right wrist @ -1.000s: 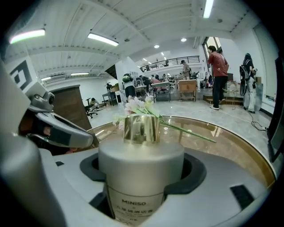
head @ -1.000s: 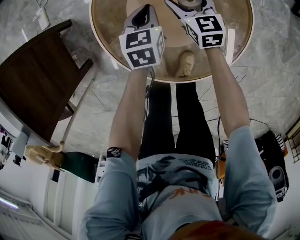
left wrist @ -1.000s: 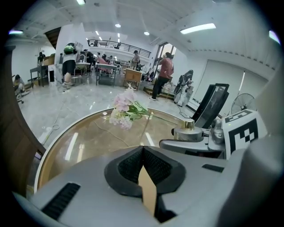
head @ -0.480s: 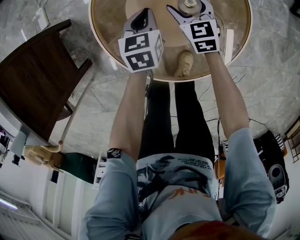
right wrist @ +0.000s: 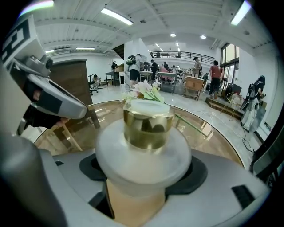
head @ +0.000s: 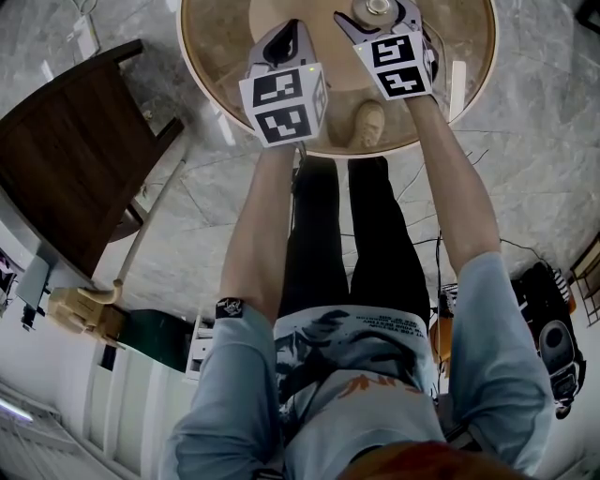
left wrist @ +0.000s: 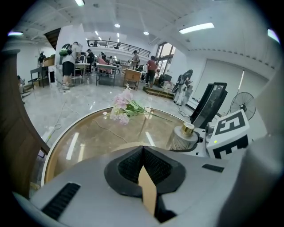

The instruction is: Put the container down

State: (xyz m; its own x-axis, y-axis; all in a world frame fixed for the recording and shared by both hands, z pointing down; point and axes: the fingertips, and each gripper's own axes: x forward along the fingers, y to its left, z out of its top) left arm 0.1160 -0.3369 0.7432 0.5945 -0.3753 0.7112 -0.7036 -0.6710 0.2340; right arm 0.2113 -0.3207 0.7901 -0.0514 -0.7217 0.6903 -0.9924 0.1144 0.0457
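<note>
The right gripper (right wrist: pixel 143 186) is clasping the container (right wrist: pixel 143 133) upright over the table (head: pixel 466 105) — poised for lowering; the left gripper (left wrist: pixel 143 170) is hanging clenched, empty.

Pink flowers (left wrist: pixel 122 106) lie on the round table (left wrist: pixel 86 139).

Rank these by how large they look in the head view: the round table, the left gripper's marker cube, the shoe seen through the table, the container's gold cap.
1. Round table, though the frame crops it.
2. Marker cube on the left gripper; it is nearer the camera, which inflates it.
3. Shoe.
4. Container's gold cap.
</note>
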